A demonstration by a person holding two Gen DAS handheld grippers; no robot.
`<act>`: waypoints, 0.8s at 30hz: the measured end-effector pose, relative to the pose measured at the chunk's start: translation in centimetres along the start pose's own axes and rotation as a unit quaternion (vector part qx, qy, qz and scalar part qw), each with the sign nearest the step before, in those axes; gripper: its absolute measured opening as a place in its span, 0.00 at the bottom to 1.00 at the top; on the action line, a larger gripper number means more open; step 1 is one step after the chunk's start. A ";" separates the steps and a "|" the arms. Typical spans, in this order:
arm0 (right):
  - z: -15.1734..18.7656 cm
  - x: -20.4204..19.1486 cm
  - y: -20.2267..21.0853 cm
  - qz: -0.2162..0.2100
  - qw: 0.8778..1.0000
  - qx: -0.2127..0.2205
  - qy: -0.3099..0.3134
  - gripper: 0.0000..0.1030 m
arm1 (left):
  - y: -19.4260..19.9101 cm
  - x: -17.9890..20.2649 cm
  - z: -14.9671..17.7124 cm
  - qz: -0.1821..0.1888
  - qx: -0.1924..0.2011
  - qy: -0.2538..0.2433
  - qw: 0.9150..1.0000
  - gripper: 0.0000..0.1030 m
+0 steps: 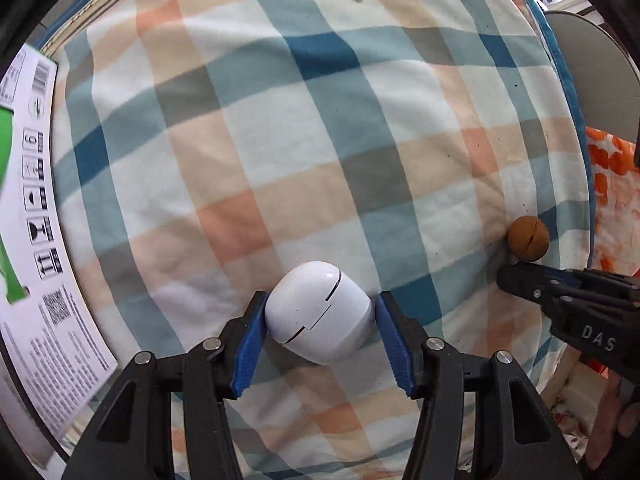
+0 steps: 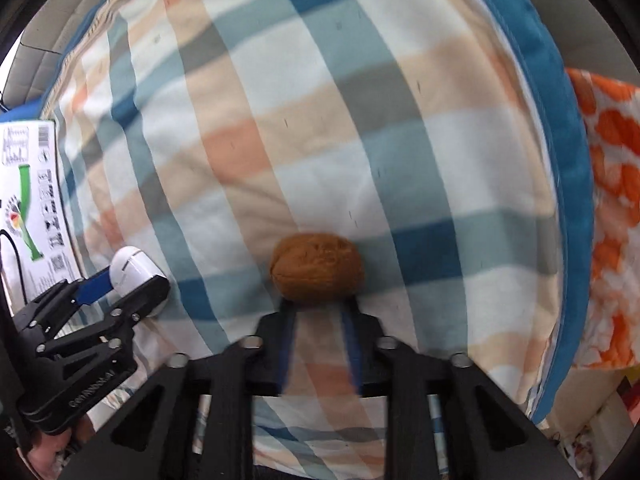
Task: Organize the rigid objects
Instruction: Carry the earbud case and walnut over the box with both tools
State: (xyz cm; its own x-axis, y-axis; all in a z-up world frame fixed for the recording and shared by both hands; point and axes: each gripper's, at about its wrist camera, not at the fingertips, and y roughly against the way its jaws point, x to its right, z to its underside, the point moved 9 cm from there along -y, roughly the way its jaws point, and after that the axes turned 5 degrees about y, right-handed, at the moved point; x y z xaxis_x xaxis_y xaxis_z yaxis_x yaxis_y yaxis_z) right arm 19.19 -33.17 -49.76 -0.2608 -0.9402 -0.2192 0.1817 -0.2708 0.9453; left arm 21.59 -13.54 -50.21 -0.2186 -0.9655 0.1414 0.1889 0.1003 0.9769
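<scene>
A white egg-shaped case (image 1: 316,312) sits between the blue pads of my left gripper (image 1: 320,308), which is shut on it just above a checked cushion (image 1: 280,120). From the right wrist view the same case (image 2: 130,266) shows at the far left in the left gripper (image 2: 128,280). A brown walnut (image 2: 316,268) is pinched at the very tips of my right gripper (image 2: 320,306), which is shut on it. In the left wrist view the walnut (image 1: 528,238) and the right gripper (image 1: 510,274) are near the cushion's right edge.
A white printed cardboard box (image 1: 44,240) with green artwork lies along the cushion's left side, also seen as the box (image 2: 32,184). An orange-and-white cloth (image 2: 612,208) lies to the right beyond the cushion's blue border (image 2: 560,140). A pale rounded panel (image 1: 592,64) stands at upper right.
</scene>
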 end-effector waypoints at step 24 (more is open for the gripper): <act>-2.9 0.6 2.0 -0.081 0.988 0.066 -0.110 0.62 | 0.6 2.2 -4.5 0.022 0.004 0.068 0.997 0.44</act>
State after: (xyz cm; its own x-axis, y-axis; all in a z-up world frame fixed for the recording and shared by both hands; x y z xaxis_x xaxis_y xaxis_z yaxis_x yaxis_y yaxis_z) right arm 22.17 -34.91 -48.66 -0.4796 -0.8144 -0.3267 -0.0009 -0.3719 0.9283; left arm 25.53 -16.70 -50.00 -0.0788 -0.9837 0.1615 0.1885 0.1444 0.9714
